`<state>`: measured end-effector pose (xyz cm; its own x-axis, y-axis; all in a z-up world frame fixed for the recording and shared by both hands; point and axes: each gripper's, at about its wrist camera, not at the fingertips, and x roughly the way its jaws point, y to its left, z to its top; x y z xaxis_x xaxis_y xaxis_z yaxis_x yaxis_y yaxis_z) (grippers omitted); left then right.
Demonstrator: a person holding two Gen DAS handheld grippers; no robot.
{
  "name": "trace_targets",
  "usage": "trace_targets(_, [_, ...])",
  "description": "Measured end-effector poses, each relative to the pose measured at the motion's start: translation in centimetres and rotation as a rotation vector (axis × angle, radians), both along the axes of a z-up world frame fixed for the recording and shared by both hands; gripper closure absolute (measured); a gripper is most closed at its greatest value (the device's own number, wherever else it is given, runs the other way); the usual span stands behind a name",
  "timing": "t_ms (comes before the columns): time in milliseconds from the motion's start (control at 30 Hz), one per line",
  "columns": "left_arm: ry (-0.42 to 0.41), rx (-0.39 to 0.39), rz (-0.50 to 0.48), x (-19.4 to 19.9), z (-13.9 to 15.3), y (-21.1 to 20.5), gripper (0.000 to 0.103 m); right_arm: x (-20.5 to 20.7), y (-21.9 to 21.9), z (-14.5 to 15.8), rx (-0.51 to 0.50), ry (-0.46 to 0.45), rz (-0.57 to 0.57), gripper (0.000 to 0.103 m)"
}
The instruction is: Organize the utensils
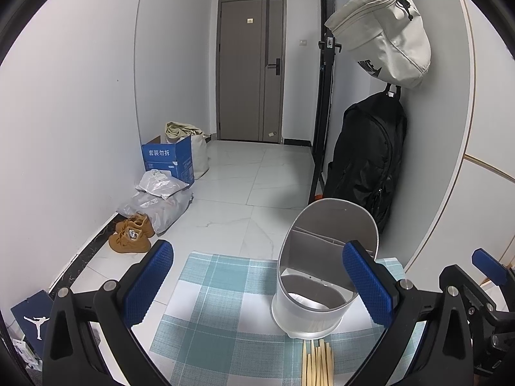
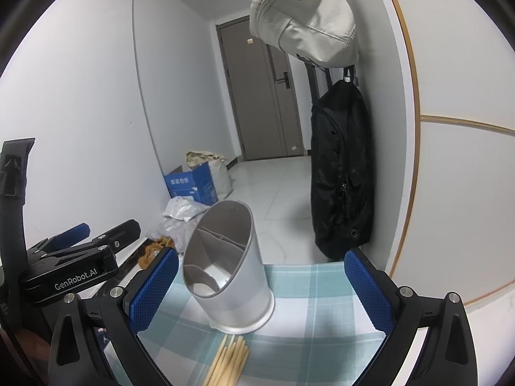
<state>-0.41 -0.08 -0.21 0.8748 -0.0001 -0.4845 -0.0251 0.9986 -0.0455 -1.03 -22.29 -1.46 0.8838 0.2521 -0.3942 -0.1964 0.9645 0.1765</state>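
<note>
With both my left gripper (image 1: 257, 284) and right gripper (image 2: 260, 288) spread wide and empty, I judged it best to pinch the wooden chopsticks (image 2: 229, 362), lying bundled just before the silver divided holder (image 2: 225, 270) on the checked mat (image 2: 322, 292), mid-length.

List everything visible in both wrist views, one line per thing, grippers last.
Slant-topped silver metal utensil holder: one, silver, upright on the cloth, empty compartments.
Pale wooden chopsticks: one bundle, count unclear, lying on the cloth in front of the holder.
Teal-and-white checked cloth: one, covering the tabletop.
Beige fabric bag: one, hanging high on the wall.
Black backpack: one, hanging below the beige bag.
Blue cardboard box: one, on the floor by the wall.
Grey plastic parcels: several, beside the box.
Tan shoes: one pair, on the floor.
Grey door: one, at the corridor's end.
Left gripper: open, blue pads.
Right gripper: open, blue pads.
</note>
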Motion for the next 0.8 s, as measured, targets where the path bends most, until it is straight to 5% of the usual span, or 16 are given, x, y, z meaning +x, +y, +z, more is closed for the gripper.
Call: trace_targets(800, [0.003,0.009,-0.006,-0.14,-0.42,-0.26,0.001,-0.03,-0.01,-0.12,0.0,0.003,0.0,0.0])
